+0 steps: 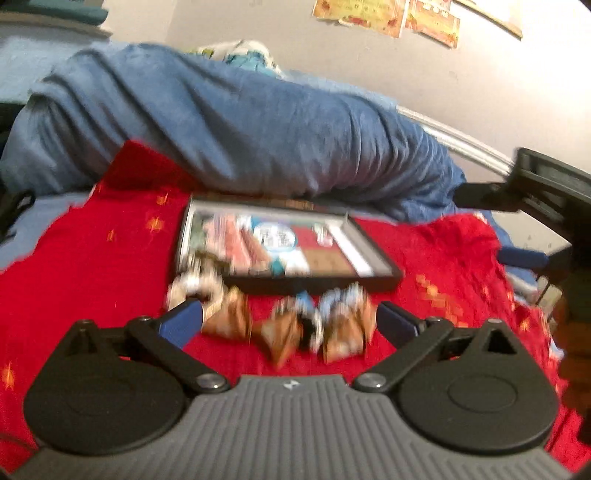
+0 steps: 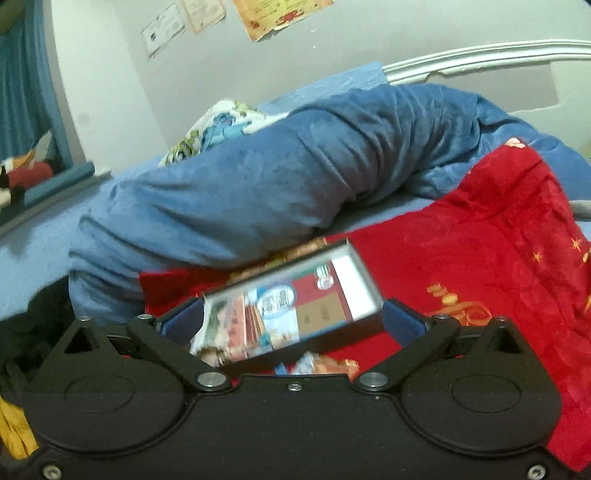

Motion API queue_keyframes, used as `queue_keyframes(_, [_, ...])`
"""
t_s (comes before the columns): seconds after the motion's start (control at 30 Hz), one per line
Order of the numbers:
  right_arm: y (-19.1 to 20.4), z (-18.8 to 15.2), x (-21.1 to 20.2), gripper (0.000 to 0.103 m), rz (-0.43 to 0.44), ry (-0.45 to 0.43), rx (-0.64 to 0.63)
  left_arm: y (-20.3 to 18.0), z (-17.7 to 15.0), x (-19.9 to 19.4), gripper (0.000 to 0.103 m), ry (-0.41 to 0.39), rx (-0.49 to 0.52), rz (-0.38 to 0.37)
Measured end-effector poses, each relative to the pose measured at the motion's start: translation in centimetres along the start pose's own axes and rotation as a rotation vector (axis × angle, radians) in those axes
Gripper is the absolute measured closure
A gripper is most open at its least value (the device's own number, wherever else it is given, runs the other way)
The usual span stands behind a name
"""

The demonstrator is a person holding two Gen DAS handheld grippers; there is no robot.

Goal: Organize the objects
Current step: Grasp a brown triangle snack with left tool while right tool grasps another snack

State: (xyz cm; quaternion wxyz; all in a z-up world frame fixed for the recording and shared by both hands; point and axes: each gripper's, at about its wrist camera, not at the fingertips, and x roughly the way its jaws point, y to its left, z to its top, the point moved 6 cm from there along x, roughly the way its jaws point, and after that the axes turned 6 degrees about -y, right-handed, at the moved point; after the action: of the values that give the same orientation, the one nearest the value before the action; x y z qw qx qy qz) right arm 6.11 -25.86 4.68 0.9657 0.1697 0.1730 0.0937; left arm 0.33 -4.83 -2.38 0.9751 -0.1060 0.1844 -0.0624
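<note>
The left tool [image 1: 288, 319] hangs low over a red cloth [image 1: 92, 266] spread on a bed, its blue pads [image 1: 183, 319] wide apart. Between and just ahead of the pads lies a loose cluster of brown-and-white wrapped packets [image 1: 280, 325], motion-blurred, resting on the cloth; whether either pad touches a packet cannot be told. Just behind the packets sits a shallow black tray [image 1: 314, 284] holding flat printed cards or packs in red, blue and brown; a few more packets crowd its near left corner. A rumpled blue blanket [image 1: 240, 122] lies behind the tray, touching its far edge. The right tool shows at the right edge of the left wrist view, well apart from the packets.

In the right wrist view, the right tool [image 2: 293, 321] is also spread open, its pads [image 2: 400, 323] on either side of the tray [image 2: 364, 275], which appears tilted across the frame; contact with the tray's sides cannot be judged. A few packets [image 2: 325, 363] peek out just below the tray. A patterned pillow [image 2: 218, 129] sits behind the blanket [image 2: 258, 177], and paper posters [image 2: 280, 14] hang on the wall.
</note>
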Motion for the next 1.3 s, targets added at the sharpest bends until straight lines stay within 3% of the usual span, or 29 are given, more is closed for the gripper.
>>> queue_keyframes(0.13, [-0.5, -2.8, 2.0, 0.0, 0.013, 0.094, -0.032, -0.2, -1.7, 1.6, 0.0, 0.061, -0.001, 0.033])
queue_keyframes(0.23, [0.0, -4.7, 4.3, 0.004, 0.069, 0.175, -0.042, -0.5, -1.8, 3.6, 0.002, 0.028, -0.037, 0.041])
queue_keyframes(0.3, [0.1, -6.1, 5.7, 0.008, 0.079, 0.215, -0.039, -1.0, -2.1, 5.2, 0.007, 0.024, -0.019, 0.032])
queue_keyframes(0.4, [0.1, -8.3, 7.6, 0.023, 0.093, 0.295, -0.01, -1.5, -2.9, 6.7, 0.014, 0.042, 0.009, 0.014])
queue_keyframes(0.53, [-0.5, -10.5, 9.3, 0.026, 0.08, 0.355, 0.027, -1.3, -3.8, 8.1, 0.018, 0.062, 0.04, 0.036])
queue_keyframes(0.67, [-1.0, -11.4, 10.1, 0.026, 0.068, 0.363, 0.06, -1.1, -4.3, 9.4, 0.025, 0.091, 0.057, 0.067])
queue_keyframes(0.8, [-1.6, -11.8, 10.3, 0.027, 0.052, 0.369, 0.075, -1.2, -4.8, 10.5, 0.041, 0.129, 0.066, 0.087])
queue_keyframes(1.1, [-1.6, -11.9, 10.4, 0.03, 0.026, 0.364, 0.066, -1.0, -5.1, 10.9, 0.042, 0.15, 0.043, 0.091])
queue_keyframes(1.3, [-1.6, -12.0, 10.6, 0.03, 0.021, 0.361, 0.07, -0.7, -5.2, 10.9, 0.062, 0.164, 0.032, 0.095])
